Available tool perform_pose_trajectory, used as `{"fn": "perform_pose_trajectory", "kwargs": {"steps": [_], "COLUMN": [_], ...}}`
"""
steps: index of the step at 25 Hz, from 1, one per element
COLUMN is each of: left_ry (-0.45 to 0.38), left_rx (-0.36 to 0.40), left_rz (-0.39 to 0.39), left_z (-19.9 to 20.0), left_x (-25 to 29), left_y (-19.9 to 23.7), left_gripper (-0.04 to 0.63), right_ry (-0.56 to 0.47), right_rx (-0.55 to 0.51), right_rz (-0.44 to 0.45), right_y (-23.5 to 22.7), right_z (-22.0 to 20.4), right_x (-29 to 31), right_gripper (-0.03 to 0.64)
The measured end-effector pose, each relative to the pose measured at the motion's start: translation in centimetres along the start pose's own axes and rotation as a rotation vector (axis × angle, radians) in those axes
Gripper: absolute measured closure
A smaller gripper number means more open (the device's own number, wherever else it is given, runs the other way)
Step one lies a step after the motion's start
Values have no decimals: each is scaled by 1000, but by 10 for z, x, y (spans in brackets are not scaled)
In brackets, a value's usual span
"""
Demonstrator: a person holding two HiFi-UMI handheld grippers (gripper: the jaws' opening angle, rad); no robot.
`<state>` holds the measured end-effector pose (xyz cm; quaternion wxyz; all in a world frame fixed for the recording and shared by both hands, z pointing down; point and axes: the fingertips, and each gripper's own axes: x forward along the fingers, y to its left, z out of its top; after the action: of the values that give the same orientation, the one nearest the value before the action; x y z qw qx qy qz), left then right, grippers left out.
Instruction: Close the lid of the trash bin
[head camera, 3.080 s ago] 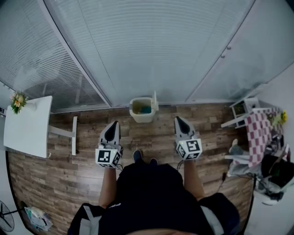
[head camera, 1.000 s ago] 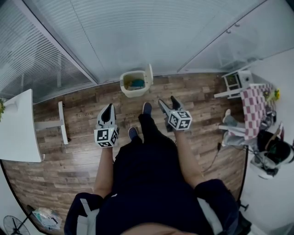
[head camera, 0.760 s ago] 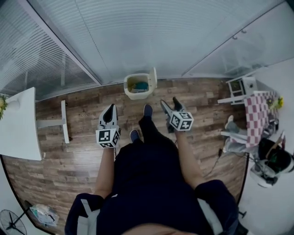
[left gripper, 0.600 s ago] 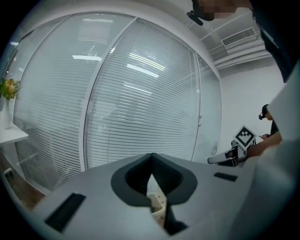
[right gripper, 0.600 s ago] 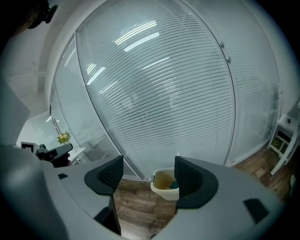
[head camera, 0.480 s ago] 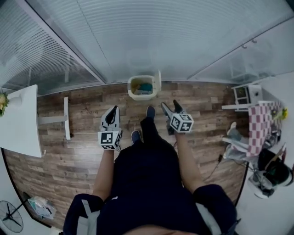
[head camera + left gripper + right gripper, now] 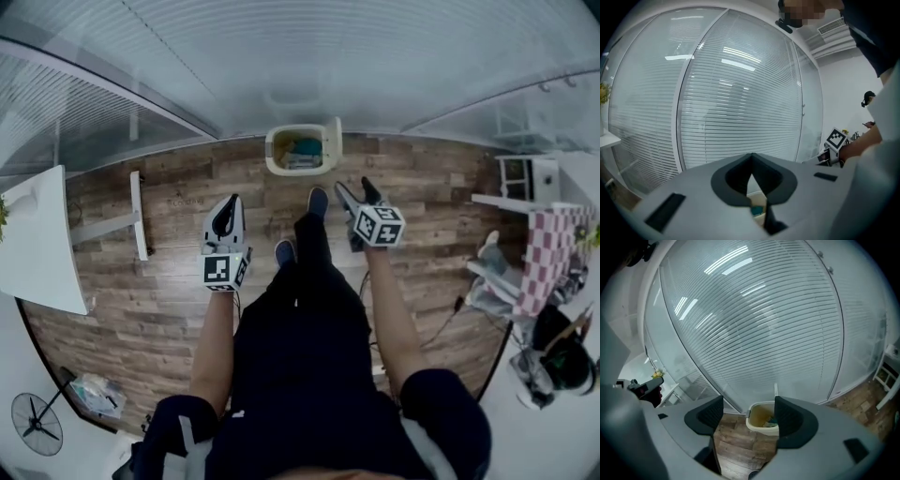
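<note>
Right hand-held gripper (image 7: 358, 191) has its jaws wide apart and holds nothing. It points at the trash bin (image 7: 301, 170), short of it and not touching. My left hand-held gripper (image 7: 226, 204) has its jaws pressed tip to tip, also empty, and sits further back and to the left. The bin stands on the floor (image 7: 178, 192) against the glass wall with slatted blinds. Its lid (image 7: 336, 143) stands upright on its right side, and teal and yellowish contents show inside. Three seconds ago my right jaws were together; since then they have parted and I have stepped closer, one shoe (image 7: 317, 200) forward. The lid has stayed up. The bin is cream-coloured with rounded corners and a thick rim, and the floor is dark wood-look planks.
</note>
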<state>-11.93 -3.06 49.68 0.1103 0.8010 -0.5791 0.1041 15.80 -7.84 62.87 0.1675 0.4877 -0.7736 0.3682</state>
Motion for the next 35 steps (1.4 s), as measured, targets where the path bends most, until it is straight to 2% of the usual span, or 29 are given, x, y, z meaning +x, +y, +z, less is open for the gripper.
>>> {"fn": "perform_pose_trajectory", "kwargs": {"steps": [5, 10, 14, 18, 22, 30, 35], "left_ry": [-9, -36, -45, -37, -21, -2, 44], "left_rx": [20, 17, 21, 54, 72, 27, 29], "left_rz": [-8, -7, 12, -26, -50, -23, -11], "left_z": [-5, -12, -21, -28, -32, -60, -81], "left_x": [29, 52, 68, 84, 92, 91, 85], "left_y": [2, 5, 11, 7, -2, 3, 11], "left_gripper": [589, 589, 589, 589, 589, 589, 589], "right_ry": [51, 91, 129, 152, 163, 153, 140], "right_rx": [-11, 45, 21, 11, 62, 39, 51], "right_rz": [-1, 3, 1, -1, 13, 57, 88], "right_y": [-17, -30, -41, -58, -69, -64, -53], "right_z": [-2, -7, -15, -25, -40, -41, -39], "right_x": [39, 70, 94, 117, 137, 156, 168], "right_gripper": [304, 304, 304, 304, 304, 304, 305]}}
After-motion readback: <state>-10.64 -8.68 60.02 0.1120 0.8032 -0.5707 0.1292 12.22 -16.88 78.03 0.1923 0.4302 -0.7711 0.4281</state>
